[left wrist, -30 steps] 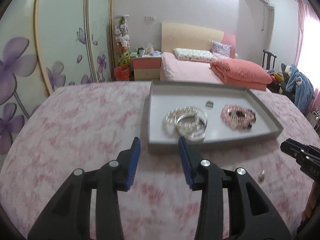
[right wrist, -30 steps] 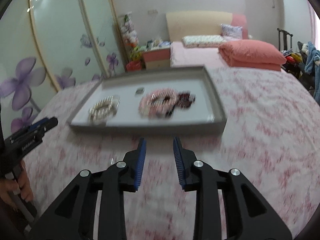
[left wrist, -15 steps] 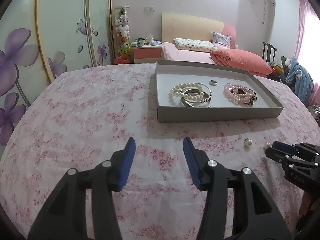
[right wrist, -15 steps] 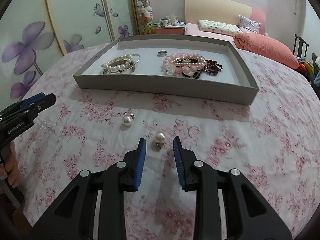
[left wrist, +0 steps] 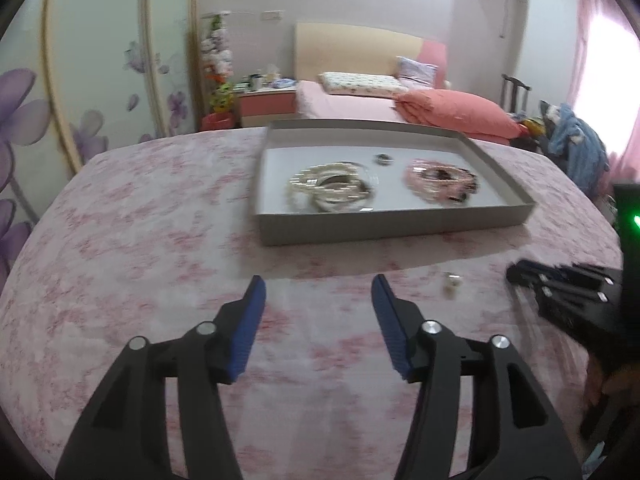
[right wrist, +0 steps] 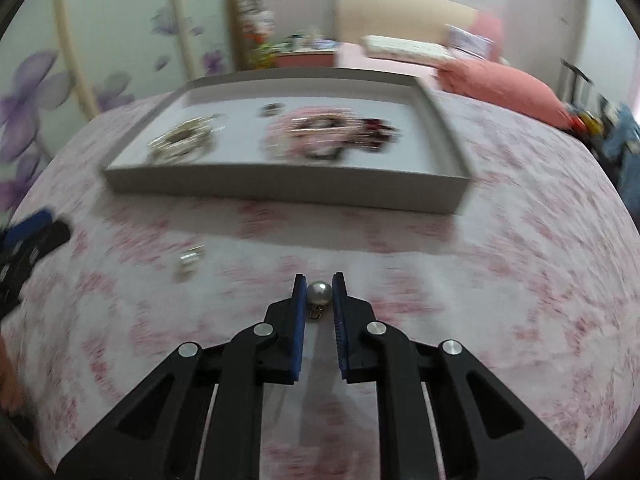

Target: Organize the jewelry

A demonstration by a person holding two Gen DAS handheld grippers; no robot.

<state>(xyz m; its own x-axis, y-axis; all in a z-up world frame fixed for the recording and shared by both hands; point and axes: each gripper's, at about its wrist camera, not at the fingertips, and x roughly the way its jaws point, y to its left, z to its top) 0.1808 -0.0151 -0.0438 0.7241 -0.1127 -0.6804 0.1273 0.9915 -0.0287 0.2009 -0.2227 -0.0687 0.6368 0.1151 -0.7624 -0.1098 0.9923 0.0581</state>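
My right gripper (right wrist: 319,284) is shut on a pearl earring (right wrist: 319,293), held just above the pink floral cloth. A second pearl earring (right wrist: 191,259) lies on the cloth to its left; it also shows in the left wrist view (left wrist: 451,281). The grey tray (right wrist: 280,182) stands beyond, holding a pearl bracelet (right wrist: 182,143), a small ring (right wrist: 271,109) and pink and dark bead bracelets (right wrist: 320,136). My left gripper (left wrist: 318,290) is open and empty in front of the tray (left wrist: 392,226). The right gripper shows at the right edge of the left view (left wrist: 560,280).
The table is covered with a pink floral cloth (left wrist: 140,240). Behind it are a bed with pink bedding (left wrist: 440,108), a nightstand (left wrist: 264,108) and wardrobe doors with purple flowers (left wrist: 80,80).
My right gripper closed on the nearer pearl earring. My left gripper opened wider and moved nearer the tray. Both views are blurred by motion.
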